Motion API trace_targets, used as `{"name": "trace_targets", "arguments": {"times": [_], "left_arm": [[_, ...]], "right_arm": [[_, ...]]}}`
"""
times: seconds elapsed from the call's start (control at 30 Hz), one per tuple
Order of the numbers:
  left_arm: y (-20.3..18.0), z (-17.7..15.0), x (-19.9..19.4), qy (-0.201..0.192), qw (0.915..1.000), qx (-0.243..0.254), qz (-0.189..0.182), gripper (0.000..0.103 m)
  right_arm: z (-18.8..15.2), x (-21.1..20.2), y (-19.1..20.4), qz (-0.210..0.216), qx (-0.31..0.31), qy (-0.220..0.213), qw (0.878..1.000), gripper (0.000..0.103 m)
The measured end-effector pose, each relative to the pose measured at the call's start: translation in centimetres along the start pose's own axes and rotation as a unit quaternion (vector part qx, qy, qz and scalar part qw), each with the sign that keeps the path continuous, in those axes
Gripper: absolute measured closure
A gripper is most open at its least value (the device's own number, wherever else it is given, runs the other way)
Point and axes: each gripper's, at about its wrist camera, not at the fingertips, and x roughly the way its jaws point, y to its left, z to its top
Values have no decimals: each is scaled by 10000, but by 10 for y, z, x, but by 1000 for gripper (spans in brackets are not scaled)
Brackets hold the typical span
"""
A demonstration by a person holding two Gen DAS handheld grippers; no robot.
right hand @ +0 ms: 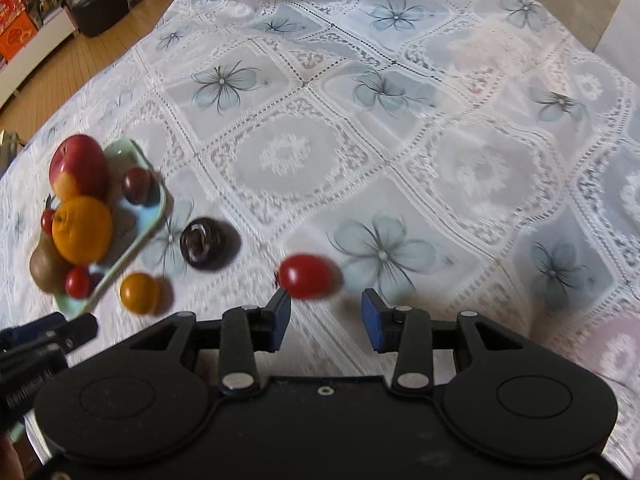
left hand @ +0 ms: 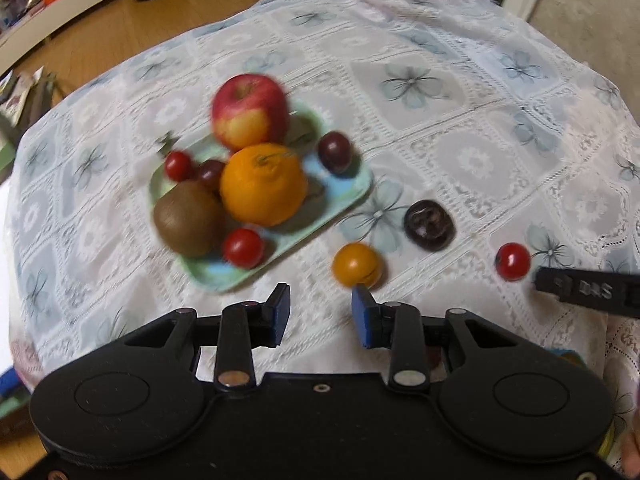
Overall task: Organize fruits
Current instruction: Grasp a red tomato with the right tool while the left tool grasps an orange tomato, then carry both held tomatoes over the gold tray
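Both the left gripper (left hand: pixel 320 300) and right gripper (right hand: pixel 326 306) are held wide apart. A red tomato (right hand: pixel 308 276) is seen on the desk (right hand: pixel 400 140), well apart from the full tray (left hand: pixel 352 196).

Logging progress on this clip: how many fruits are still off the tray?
3: an orange cherry tomato near the tray, a dark wrinkled fruit beside it, and a red cherry tomato by the right claw.

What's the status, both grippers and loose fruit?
Left gripper open, empty. Right gripper open at red cherry tomato. Yellow cherry tomato and dark fruit off tray. Nothing blocking.
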Motion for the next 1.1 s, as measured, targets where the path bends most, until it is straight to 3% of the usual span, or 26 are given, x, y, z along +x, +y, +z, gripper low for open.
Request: {"name": "trace_targets", "arguments": {"times": [0.3, 0.53, 0.63, 0.9, 0.97, 1.1], "left_arm": [[-22, 6, 30, 7, 9991, 418, 70, 56], [-24, 8, 45, 39, 9993, 344, 125, 56], [-24, 8, 49, 50, 9995, 303, 79, 53], [-21, 9, 77, 401, 9992, 69, 66, 51], [-20, 11, 76, 365, 9993, -18, 13, 58], [-16, 8, 59, 245, 9995, -174, -77, 57]], "right_arm": [[8, 43, 0, 496, 299, 182, 9982, 56], [3, 47, 14, 328, -13, -83, 9994, 54], [1, 47, 16, 207, -79, -153, 9996, 65], [-2, 41, 2, 234, 45, -114, 9997, 66], [-4, 36, -1, 145, 24, -120, 9998, 66], [-10, 13, -9, 65, 70, -198, 9998, 66]]}}
